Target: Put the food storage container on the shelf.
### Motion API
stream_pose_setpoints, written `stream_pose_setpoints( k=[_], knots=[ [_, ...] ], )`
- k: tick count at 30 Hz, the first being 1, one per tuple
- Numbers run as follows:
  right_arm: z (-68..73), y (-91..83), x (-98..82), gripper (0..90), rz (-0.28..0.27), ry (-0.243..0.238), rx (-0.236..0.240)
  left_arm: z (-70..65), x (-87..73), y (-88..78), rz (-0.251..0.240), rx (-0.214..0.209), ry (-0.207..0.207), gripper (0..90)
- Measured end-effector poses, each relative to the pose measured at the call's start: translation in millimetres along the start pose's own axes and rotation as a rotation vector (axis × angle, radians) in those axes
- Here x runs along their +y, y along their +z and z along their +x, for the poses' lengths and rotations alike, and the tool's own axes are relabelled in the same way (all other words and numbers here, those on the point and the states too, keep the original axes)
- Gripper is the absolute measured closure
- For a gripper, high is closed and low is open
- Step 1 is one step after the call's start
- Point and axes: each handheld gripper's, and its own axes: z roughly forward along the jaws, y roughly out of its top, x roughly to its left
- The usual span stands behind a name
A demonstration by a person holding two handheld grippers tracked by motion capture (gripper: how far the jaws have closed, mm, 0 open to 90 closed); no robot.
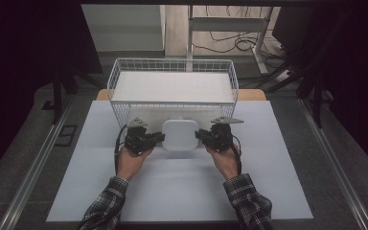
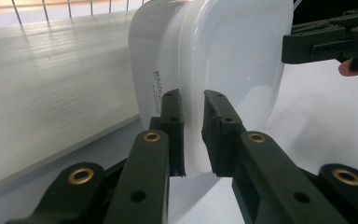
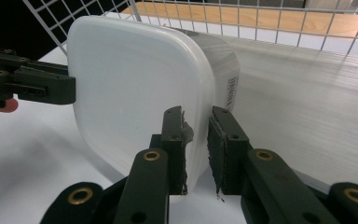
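A white square plastic container with a lid [image 1: 178,134] lies between my two grippers, just in front of the wire basket [image 1: 172,60]. My left gripper [image 1: 162,139] is at its left edge and my right gripper [image 1: 197,135] at its right edge. In the left gripper view the jaws [image 2: 193,100] pinch the container's rim [image 2: 233,60], and the other gripper [image 2: 317,44] holds the far side. In the right gripper view the jaws [image 3: 197,114] are shut on the lid's edge [image 3: 130,88], with the left gripper [image 3: 51,86] opposite. I cannot tell whether the container rests on the table.
The white wire basket holds a flat white board [image 1: 172,86] and stands at the far end of the white table mat [image 1: 182,191]. A desk frame and cables [image 1: 230,38] lie on the floor beyond. Metal rails [image 1: 33,167] run along both sides of the table.
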Motion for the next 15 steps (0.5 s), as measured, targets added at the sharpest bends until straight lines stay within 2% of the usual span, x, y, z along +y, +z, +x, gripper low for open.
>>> stream_pose_setpoints(
  k=[4,7,9,10,12,15],
  knots=[
    [-2.9,2.9,1.1,75.7,0.007,0.005,-0.004,2.3,-0.3,4.0,-0.004,0.002,-0.007,78.5],
    [-6.0,9.7,3.2,74.8,0.018,-0.001,-0.026,4.1,0.2,10.4,-0.006,0.021,-0.003,78.4],
    [-7.2,12.2,4.0,74.6,0.014,-0.006,-0.02,6.4,-0.1,11.1,-0.013,0.023,-0.007,78.1],
    [-7.1,13.3,4.7,74.5,0.01,-0.009,-0.018,11.9,-1.9,12.2,-0.025,0.01,-0.022,77.9],
    [-5.3,14.6,5.9,73.3,0.007,-0.037,-0.029,15.2,-3.4,12.7,-0.041,-0.004,-0.022,77.5],
    [-6.3,18.5,9.1,70.3,0.014,-0.043,-0.037,13.9,-1.8,13.6,-0.065,0.03,0.025,76.0]
  ],
)
